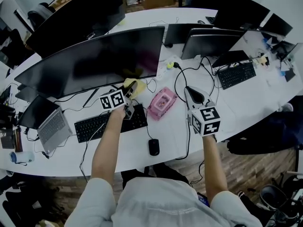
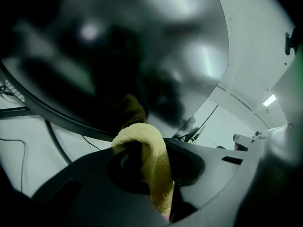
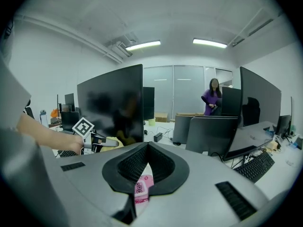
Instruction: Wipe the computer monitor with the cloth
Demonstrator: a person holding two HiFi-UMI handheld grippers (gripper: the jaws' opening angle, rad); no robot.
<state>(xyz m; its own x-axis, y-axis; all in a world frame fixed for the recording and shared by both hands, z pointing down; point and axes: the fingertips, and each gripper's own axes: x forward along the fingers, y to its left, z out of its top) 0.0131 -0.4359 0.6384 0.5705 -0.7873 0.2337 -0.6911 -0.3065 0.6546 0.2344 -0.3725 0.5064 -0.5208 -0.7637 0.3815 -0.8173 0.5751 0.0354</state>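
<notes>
Left gripper (image 2: pixel 141 150): jaws clenched on a yellow cloth (image 2: pixel 158 167); the cloth folds up over the jaw tips and trails down between them.
Cloth position: centre of the head view, at the lower edge of the wide curved monitor (image 1: pixel 94 63). Whether cloth and screen are in contact cannot be told. The dark screen fills the upper left of the left gripper view and carries a dim yellow reflection.
Right gripper (image 3: pixel 147 148): jaws closed tip to tip, gripping nothing. It is held above the counter (image 1: pixel 173 143), right of centre in the head view, well apart from the monitor.
Pink packet (image 1: pixel 162 103): flat on the counter between the two grippers; it shows through the gap below the right jaws.
Black keyboard (image 1: pixel 106 123): under the left gripper, in front of the monitor.
Black mouse (image 1: pixel 153 146): lower centre, near the counter's edge.
Open laptop (image 1: pixel 52 126): left side of the counter.
Second keyboard (image 1: pixel 236 74): upper right.
</notes>
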